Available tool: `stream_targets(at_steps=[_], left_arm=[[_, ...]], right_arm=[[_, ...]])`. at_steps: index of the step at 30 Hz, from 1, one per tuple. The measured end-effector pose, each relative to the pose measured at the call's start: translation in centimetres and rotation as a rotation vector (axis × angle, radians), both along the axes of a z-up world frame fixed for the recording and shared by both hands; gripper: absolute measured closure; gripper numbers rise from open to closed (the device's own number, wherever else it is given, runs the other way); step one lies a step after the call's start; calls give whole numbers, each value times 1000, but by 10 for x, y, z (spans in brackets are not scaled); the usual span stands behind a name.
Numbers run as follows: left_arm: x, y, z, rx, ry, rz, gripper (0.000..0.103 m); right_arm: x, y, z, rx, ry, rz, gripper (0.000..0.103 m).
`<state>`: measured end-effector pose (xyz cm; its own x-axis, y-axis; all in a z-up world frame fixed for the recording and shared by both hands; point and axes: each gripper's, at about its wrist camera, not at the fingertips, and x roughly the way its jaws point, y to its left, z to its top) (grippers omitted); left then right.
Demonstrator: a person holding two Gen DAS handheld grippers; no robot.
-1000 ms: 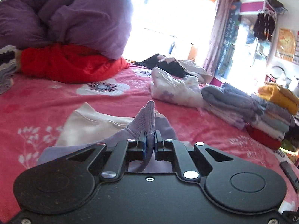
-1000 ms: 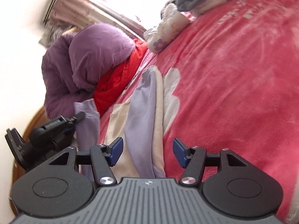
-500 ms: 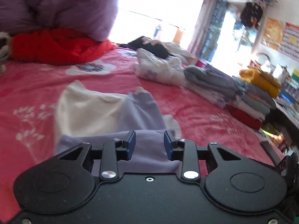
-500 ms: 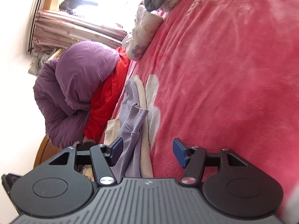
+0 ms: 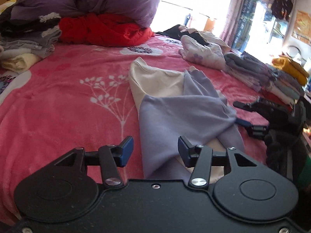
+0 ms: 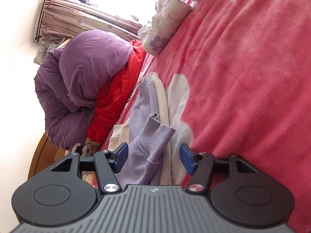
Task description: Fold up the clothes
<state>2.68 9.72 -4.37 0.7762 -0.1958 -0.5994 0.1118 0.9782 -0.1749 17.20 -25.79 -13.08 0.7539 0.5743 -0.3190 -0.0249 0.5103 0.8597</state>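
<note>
We've just let go of the lilac-and-cream cotton sweatshirt (image 5: 175,104): left gripper (image 5: 155,151) fingers opening, empty. Sleeve folded, centre frame on pink bed (image 5: 58,97). Right gripper (image 6: 153,157) fingers closing around cuff (image 6: 157,130), not yet gripping.

no words, brands or numbers can be read; the posters (image 5: 303,26) on the far wall are too blurred to make out.

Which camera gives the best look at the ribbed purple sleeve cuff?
The right wrist view: the ribbed cuff fills the foreground, knit texture clear. The left wrist view shows that sleeve end only small and edge-on, at the sweatshirt's right side.
</note>
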Motion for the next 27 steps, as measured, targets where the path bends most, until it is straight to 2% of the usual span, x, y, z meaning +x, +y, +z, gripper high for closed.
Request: stream_targets(at_steps=[3, 6, 11, 17, 22, 27], left_arm=[[1, -19, -12, 141, 22, -44, 51], [6, -23, -26, 162, 66, -46, 51], [9, -25, -36, 181, 84, -30, 51], [8, -25, -37, 188, 88, -20, 51], [6, -26, -36, 194, 83, -24, 51], [3, -26, -28, 166, 79, -65, 51]], right_arm=[[3, 1, -1, -11, -13, 2, 79], [1, 4, 4, -63, -45, 1, 97], [-6, 6, 28, -120, -156, 24, 97], [-13, -1, 49, -79, -247, 36, 97], [-18, -18, 57, -37, -265, 0, 97], [-22, -33, 52, -15, -216, -31, 97]])
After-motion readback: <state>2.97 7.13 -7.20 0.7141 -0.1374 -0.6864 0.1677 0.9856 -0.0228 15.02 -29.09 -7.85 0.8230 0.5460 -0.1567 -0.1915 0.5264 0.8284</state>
